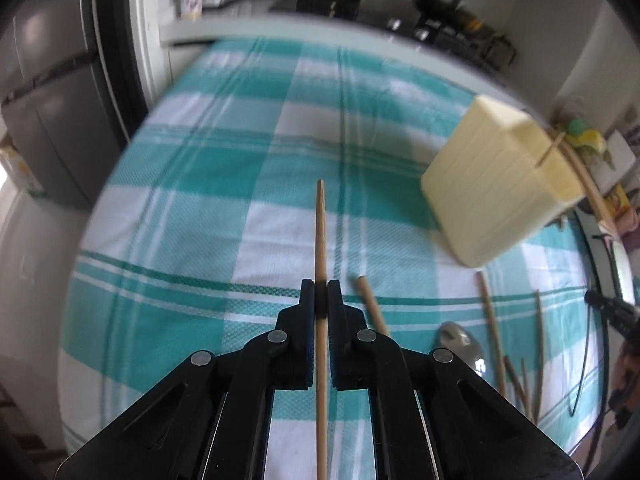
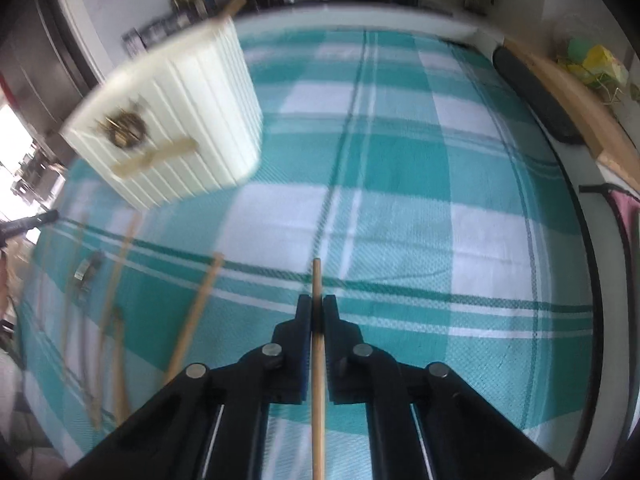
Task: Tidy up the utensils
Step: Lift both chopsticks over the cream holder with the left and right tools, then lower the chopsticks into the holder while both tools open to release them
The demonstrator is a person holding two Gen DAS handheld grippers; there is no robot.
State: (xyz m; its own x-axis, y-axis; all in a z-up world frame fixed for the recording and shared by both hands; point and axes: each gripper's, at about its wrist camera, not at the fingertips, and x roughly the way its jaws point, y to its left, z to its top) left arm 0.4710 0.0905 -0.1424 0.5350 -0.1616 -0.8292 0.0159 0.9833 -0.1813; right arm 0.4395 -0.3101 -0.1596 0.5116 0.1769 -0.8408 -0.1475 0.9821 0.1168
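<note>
**Gripping one chopstick in each gripper beside the cream holder**

Gripping a wooden chopstick (image 1: 320, 232), the left gripper (image 1: 321, 292) has its two black fingers closed tight on the stick, whose tip reaches out past the fingertips above the teal-and-white checked tablecloth (image 1: 224, 184). In the left wrist view, the cream ribbed utensil holder (image 1: 492, 184) stands to the right of that chopstick, well apart from it, with a thin stick poking out of its top. Below the holder on the cloth lie a loose chopstick (image 1: 372, 308), a metal spoon (image 1: 460, 344) and several more thin sticks (image 1: 520, 372).

The right gripper (image 2: 317, 308) is likewise clamped on a second wooden chopstick (image 2: 317, 280), its tip just past the fingertips. In the right wrist view the holder (image 2: 176, 120) sits up and left of this chopstick, well apart, with utensils showing in its opening. Below the holder, a loose stick (image 2: 200, 312) and other blurred utensils lie on the cloth.
</note>
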